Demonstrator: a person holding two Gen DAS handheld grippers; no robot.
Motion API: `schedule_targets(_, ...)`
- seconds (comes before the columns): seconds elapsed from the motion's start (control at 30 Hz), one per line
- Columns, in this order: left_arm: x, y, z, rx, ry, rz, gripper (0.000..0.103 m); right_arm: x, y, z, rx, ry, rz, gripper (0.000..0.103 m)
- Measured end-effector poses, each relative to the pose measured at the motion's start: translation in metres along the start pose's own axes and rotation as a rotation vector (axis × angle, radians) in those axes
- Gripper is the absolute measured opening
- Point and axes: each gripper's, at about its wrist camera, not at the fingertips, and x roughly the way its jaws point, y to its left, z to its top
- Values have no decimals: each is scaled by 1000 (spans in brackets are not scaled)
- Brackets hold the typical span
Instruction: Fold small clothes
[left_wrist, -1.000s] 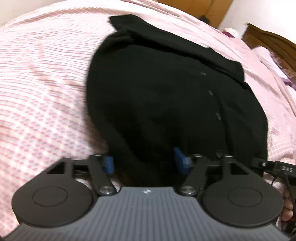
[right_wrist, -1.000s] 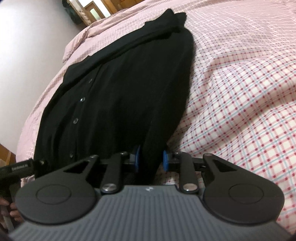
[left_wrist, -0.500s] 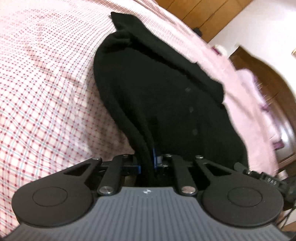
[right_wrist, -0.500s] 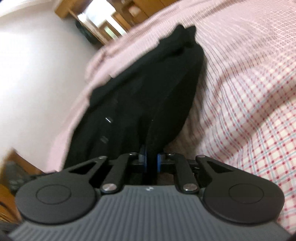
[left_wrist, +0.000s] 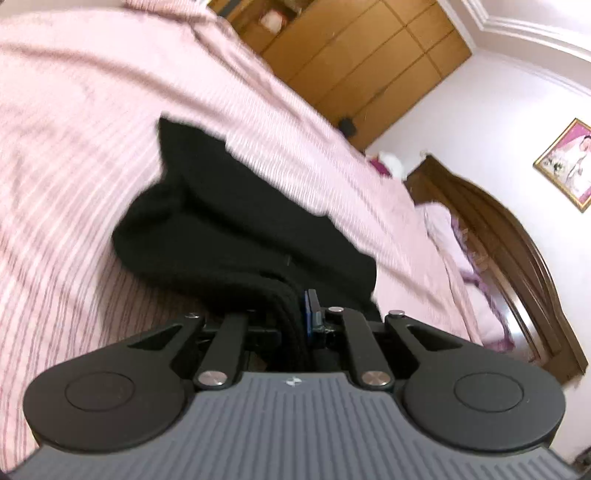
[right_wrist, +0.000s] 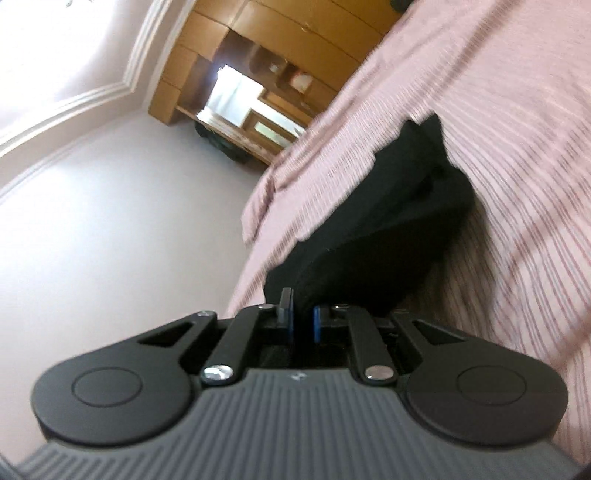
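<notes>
The left claw (left_wrist: 295, 317) and the right claw (right_wrist: 303, 319) each pinch the near hem of the black cardigan (left_wrist: 236, 229), which trails ahead onto the pink checked bed (left_wrist: 74, 129).

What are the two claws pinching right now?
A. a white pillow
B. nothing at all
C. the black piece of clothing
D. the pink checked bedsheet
C. In each wrist view the blue pads are squeezed shut on an edge of the black garment: the left claw grips its thick ribbed hem, the right claw grips another edge, and the cloth lifts off the pink bedsheet.
</notes>
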Motion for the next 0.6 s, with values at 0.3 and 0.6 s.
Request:
schedule_targets(0.3,16,-35,65,28,-147,6,11,41,14,51,-43,-117,35,12)
schedule_targets(0.6,65,-45,116,59,-246,92,10,100,21,90,-135,-221,8,12)
